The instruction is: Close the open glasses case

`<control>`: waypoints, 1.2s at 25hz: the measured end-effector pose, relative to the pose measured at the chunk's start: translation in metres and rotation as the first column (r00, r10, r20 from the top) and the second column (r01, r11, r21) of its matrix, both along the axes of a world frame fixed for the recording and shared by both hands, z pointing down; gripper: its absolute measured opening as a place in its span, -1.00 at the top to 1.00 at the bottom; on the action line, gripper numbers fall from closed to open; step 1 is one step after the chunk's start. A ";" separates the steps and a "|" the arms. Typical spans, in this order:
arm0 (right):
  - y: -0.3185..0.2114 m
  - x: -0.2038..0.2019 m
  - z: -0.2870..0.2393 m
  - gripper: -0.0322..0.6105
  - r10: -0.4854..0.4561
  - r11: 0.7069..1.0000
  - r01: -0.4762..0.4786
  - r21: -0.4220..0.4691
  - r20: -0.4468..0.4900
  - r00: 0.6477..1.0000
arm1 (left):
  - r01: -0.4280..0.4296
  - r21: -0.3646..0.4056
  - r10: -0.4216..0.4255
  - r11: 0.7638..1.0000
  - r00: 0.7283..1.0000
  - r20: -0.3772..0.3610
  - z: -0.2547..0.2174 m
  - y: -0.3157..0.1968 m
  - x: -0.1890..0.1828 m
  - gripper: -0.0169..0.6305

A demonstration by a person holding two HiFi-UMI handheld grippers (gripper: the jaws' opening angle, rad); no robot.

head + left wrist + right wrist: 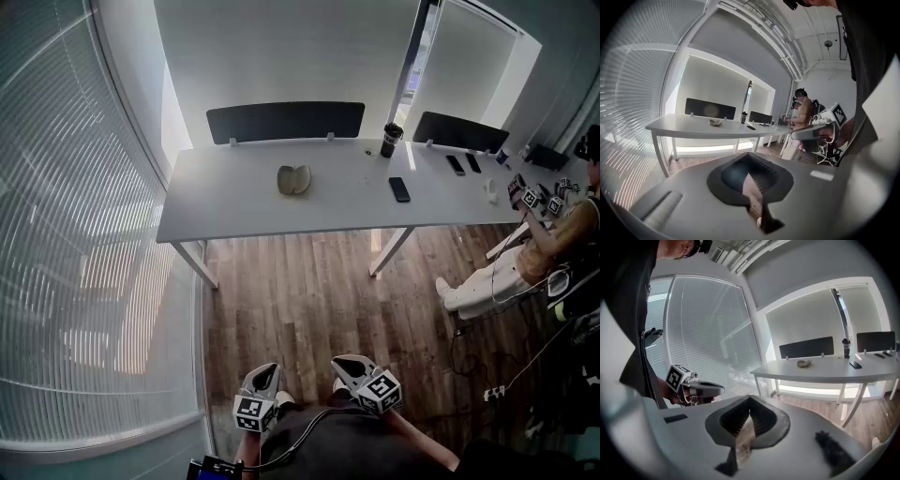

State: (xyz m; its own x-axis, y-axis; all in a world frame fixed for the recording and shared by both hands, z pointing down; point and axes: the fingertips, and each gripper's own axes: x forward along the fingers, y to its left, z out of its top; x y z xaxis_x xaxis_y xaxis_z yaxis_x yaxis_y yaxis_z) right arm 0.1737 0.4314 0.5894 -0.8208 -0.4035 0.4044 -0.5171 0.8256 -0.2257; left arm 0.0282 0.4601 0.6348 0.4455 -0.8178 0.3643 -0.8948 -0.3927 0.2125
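An office with blinds along the left wall and a wood floor; a long white worktop [234, 202] stands at the far side. The open case [294, 179] lies near its middle, its two halves spread flat, well left of a phone [399, 188] and a cup [390, 141].

The left tongs [265, 375] and right tongs [349, 366] are held low and near, well apart from the worktop. Each has its jaws drawn together on nothing.

The case looks like a small, light, rigid clamshell with a hinge. It would probably skid on the smooth top if pushed from one side only. A sensible hold is to pin one half with one tongs and swing the other half over by its free edge, away from the hinge. Which half is the lid is too small to tell.
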 end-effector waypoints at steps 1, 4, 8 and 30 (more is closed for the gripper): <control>0.001 -0.005 -0.001 0.89 -0.003 1.000 0.003 -0.004 0.001 1.000 | -0.007 -0.003 0.007 1.000 1.000 0.001 0.001 0.000 -0.003 0.93; 0.006 -0.022 -0.002 0.89 -0.026 1.000 0.026 -0.007 0.004 1.000 | -0.019 -0.009 0.019 1.000 1.000 0.000 0.006 0.002 -0.012 0.93; 0.010 -0.036 -0.003 0.89 -0.037 0.999 0.037 -0.006 -0.007 0.999 | -0.066 0.004 0.066 0.998 0.997 -0.034 0.002 0.004 -0.015 0.93; 0.046 -0.101 -0.002 0.89 -0.079 0.996 0.076 -0.038 -0.066 0.995 | -0.104 0.027 0.107 0.994 0.985 -0.135 0.001 0.020 -0.059 0.93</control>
State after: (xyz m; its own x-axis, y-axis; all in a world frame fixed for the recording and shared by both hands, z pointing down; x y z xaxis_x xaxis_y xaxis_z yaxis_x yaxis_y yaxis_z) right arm 0.0728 0.4774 0.5877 -0.8195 -0.3243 0.4725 -0.4669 0.8559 -0.2223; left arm -0.0312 0.4805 0.6359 0.5740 -0.7701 0.2783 -0.8113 -0.4890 0.3204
